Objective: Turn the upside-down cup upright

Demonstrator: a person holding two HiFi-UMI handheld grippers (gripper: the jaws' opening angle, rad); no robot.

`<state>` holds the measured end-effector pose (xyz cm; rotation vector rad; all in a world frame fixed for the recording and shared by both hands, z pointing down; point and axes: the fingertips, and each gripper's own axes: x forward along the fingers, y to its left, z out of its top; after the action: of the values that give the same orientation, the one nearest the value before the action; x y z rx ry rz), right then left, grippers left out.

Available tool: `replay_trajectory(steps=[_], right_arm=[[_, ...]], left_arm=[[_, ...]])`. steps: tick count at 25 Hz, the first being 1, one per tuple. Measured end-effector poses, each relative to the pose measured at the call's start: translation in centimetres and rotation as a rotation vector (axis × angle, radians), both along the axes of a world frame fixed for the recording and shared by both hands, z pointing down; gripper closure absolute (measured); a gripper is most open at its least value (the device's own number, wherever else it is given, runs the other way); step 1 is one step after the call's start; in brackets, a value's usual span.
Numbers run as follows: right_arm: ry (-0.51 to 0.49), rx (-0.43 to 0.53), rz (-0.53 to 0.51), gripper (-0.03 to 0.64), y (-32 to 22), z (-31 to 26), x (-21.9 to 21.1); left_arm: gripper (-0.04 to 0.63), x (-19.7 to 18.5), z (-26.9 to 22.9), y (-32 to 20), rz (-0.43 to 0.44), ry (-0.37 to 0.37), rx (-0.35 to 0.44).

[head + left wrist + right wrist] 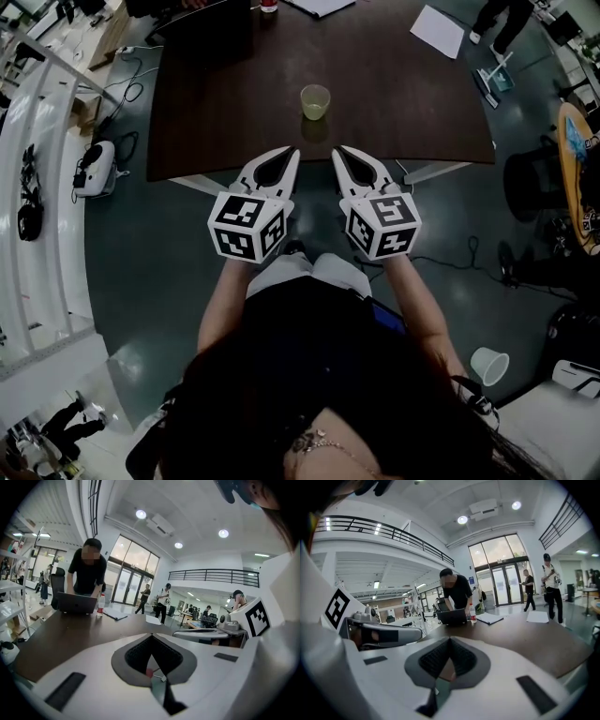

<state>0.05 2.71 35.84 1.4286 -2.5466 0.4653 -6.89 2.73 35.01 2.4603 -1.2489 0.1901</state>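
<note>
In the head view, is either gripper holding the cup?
No: the cup stands alone on the table, while the left gripper and right gripper are shut and empty, apart from it.

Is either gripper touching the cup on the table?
Apart. The head view shows bare dark tabletop between the cup and the closed tips of the left gripper and right gripper; neither reaches it.
</note>
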Motion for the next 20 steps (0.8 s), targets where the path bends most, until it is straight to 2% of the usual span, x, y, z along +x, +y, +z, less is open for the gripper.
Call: replay_trajectory(steps=[12, 20], right_arm=[[-0.008, -0.025, 0.028, 0.609, -5.6, 1.2, 1.4], [-0.018, -0.043, -0.035, 0.609, -11.4, 2.3, 2.9]], left_arm=[[0.595, 0.3, 1.7, -5.5, -0.010, 0.008, -0.045], [0.595, 1.8, 2.2, -11.0, -0.073, -0.005, -0.051]])
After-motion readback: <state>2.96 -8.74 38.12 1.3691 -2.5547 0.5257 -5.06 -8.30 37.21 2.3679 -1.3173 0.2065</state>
